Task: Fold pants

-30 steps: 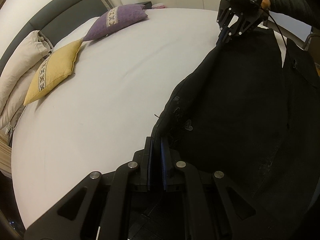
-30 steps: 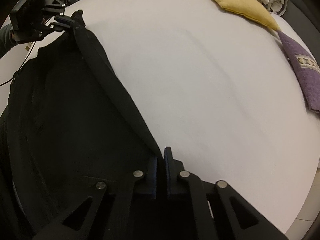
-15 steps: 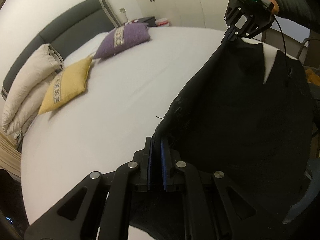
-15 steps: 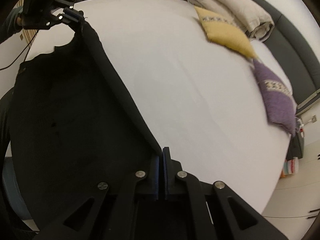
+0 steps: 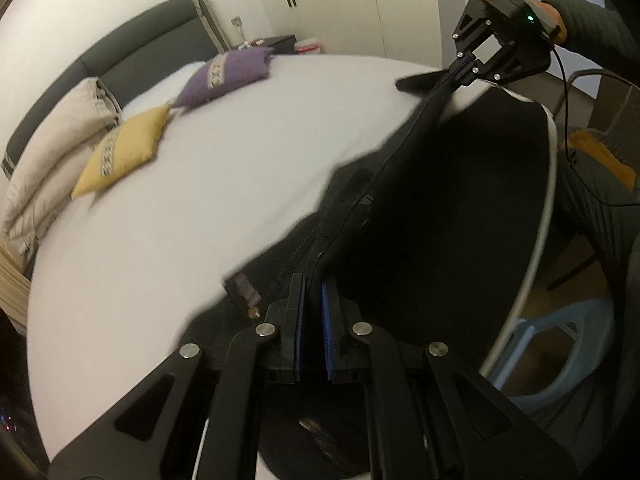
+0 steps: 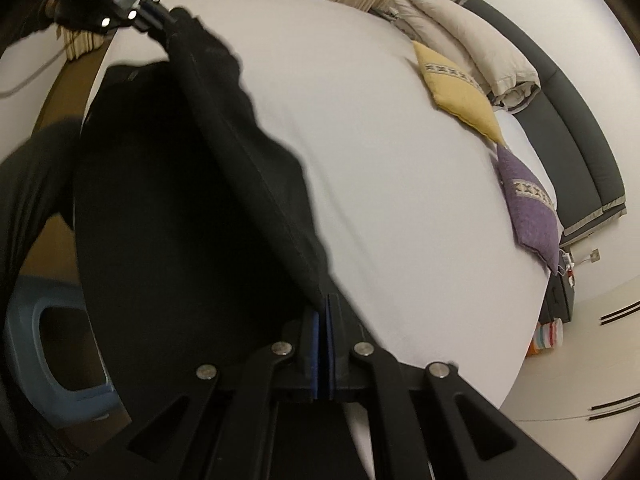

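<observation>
The left hand-held gripper (image 5: 313,312) is pinched tight on the edge of the black pants (image 5: 440,220). Its blue pads (image 5: 326,344) squeeze the cloth near a dark zipper line. The right hand-held gripper (image 6: 324,320) is pinched tight on another part of the same edge. Its own pads (image 6: 316,344) press together with the cloth coming out between them.

The pants hang between the two grippers like a dark sheet. The top edge runs in a line from one gripper to the other. Most of the cloth drops down at the near side of the bed (image 5: 180,200), and part of it lies over the white sheet there. In the left wrist view the right hand-held gripper (image 5: 466,76) is high up and far off, with an orange light on top, and a hand in a dark sleeve (image 5: 592,36) holds it. In the right wrist view the left one (image 6: 154,18) shows at the top corner, gripping the pants too.

A light blue plastic stool (image 6: 52,344) stands on the floor below the hanging cloth.

Farther back on the bed lie a yellow pillow (image 5: 120,152) and a purple pillow (image 5: 228,76). A folded cream blanket (image 5: 52,152) sits beside them, against the grey headboard (image 5: 140,48). White wardrobe doors (image 5: 340,0) stand behind the bed.
</observation>
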The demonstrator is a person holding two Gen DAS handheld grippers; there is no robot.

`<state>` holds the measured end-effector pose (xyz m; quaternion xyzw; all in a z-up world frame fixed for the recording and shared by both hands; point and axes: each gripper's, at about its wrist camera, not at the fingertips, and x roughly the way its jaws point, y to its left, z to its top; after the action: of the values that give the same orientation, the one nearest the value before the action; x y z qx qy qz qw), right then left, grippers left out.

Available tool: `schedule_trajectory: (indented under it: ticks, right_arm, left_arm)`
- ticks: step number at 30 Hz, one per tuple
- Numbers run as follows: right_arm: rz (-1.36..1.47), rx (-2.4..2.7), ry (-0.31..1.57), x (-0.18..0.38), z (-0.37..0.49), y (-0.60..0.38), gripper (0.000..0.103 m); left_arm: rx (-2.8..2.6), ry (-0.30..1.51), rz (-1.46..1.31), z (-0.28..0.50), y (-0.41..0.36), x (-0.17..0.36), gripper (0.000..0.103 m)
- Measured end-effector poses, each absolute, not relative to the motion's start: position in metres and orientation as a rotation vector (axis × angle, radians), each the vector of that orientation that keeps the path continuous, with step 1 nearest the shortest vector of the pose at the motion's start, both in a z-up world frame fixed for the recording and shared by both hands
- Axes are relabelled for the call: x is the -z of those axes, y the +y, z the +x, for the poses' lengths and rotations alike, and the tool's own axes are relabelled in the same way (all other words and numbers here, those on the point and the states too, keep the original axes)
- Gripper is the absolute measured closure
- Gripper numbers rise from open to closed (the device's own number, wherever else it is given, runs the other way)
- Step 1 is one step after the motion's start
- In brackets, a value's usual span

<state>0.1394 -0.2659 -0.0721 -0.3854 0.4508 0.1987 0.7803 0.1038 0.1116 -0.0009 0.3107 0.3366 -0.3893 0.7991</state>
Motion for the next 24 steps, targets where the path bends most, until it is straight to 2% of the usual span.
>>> schedule_trajectory:
  ticks: [6, 13, 24]
  right_arm:
    - [-0.797, -0.425, 1.041, 0.120, 0.085, -0.241, 0.100]
    - [-0.796, -0.409, 1.055, 0.144, 0.054, -0.222, 0.100]
    - [-0.815, -0.384, 1.054, 0.155, 0.037, -0.218, 0.100]
  left_arm:
    - [0.848, 0.807, 0.662, 0.057, 0.122, 0.052, 0.097]
    - [0.816, 0.813, 0.715, 0.011, 0.133, 0.089, 0.097]
    - [0.847, 0.786, 0.755, -0.014, 0.139, 0.108, 0.096]
